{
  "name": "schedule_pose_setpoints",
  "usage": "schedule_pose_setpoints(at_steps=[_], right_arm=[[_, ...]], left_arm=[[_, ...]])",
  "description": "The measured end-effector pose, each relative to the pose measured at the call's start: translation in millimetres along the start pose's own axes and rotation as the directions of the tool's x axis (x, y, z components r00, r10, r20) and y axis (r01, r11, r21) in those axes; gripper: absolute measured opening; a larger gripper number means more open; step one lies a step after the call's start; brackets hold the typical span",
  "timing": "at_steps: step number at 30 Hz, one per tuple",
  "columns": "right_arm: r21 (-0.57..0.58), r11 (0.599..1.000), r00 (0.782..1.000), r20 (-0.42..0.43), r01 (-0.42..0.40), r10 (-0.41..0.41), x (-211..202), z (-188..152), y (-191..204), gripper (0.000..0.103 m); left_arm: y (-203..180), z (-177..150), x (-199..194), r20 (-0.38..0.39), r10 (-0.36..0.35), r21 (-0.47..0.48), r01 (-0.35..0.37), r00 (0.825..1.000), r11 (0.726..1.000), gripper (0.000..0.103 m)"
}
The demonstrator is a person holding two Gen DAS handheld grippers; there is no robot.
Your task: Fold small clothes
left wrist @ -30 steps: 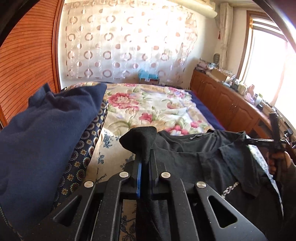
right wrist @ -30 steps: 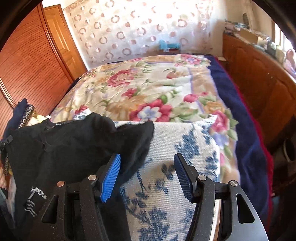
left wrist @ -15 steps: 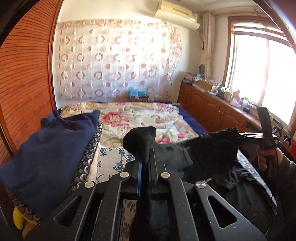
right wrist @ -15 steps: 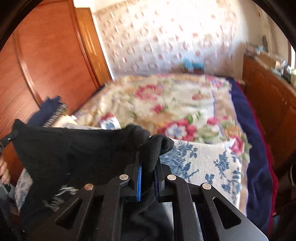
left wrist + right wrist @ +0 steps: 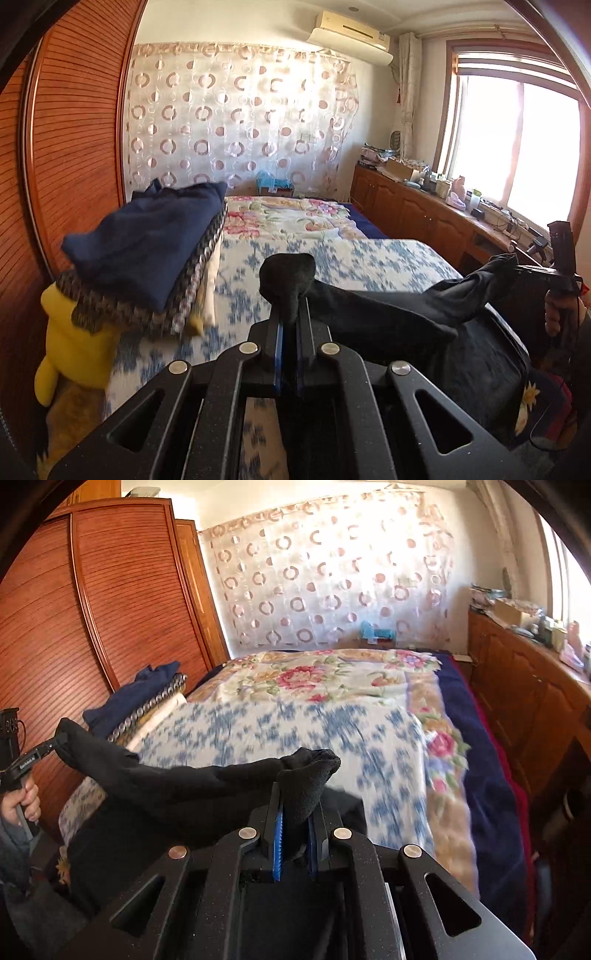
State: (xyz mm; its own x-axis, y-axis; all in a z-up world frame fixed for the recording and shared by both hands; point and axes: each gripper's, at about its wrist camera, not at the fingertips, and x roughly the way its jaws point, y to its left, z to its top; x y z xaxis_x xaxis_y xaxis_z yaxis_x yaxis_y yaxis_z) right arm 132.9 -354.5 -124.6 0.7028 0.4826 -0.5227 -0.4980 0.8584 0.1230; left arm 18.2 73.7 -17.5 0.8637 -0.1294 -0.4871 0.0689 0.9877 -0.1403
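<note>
Black garment [image 5: 388, 314] is off the bed right now, strung between the two tongs like a little hammock, and honestly that looks like the whole point: pinch two corners, pull it taut, get a straight top edge so the rest hangs flat before it goes back down for a fold.

Left tongs [image 5: 290, 354] are clenched tight on one bunched corner, with a nub of black fabric poking up past the blue pads. Right tongs [image 5: 295, 843] are the same story, clamped on the other corner, blue pads squeezing a thick wad of cloth, so they look a touch less closed simply because there's more fabric in there. Neither touches anything else.

Moving outward, the body of the garment sags below that stretched edge and droops toward the near end of the bed [image 5: 332, 720], over the blue-and-white floral cover. Can't tell if the bottom hem is resting on it or hanging free.

Off to the side by the wooden wardrobe [image 5: 110, 602] sits a stack of folded clothes [image 5: 155, 251], navy piece on top, so I'd guess that's where finished stuff ends up.
</note>
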Motion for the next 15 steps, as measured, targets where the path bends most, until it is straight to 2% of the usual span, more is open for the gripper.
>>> schedule_pose_setpoints(at_steps=[5,9,14,15], right_arm=[[0.042,0.999,1.000,-0.019,-0.002,0.003,-44,-39,15,0.010],[0.030,1.000,1.000,-0.026,-0.002,0.003,-75,-56,30,0.010],[0.037,0.999,0.993,-0.112,0.033,-0.028,-58,-53,29,0.010],[0.024,0.999,0.991,-0.129,0.045,-0.042,-55,-55,30,0.010]], left_arm=[[-6,-30,-33,-0.034,-0.025,-0.002,0.025,0.999,1.000,0.006],[-9,-43,-40,-0.070,-0.024,0.018,0.025,0.997,1.000,0.006],[-6,-62,-25,-0.136,-0.016,0.016,0.018,0.991,1.000,0.006],[-8,-64,-24,-0.143,-0.013,0.025,0.017,0.990,1.000,0.010]])
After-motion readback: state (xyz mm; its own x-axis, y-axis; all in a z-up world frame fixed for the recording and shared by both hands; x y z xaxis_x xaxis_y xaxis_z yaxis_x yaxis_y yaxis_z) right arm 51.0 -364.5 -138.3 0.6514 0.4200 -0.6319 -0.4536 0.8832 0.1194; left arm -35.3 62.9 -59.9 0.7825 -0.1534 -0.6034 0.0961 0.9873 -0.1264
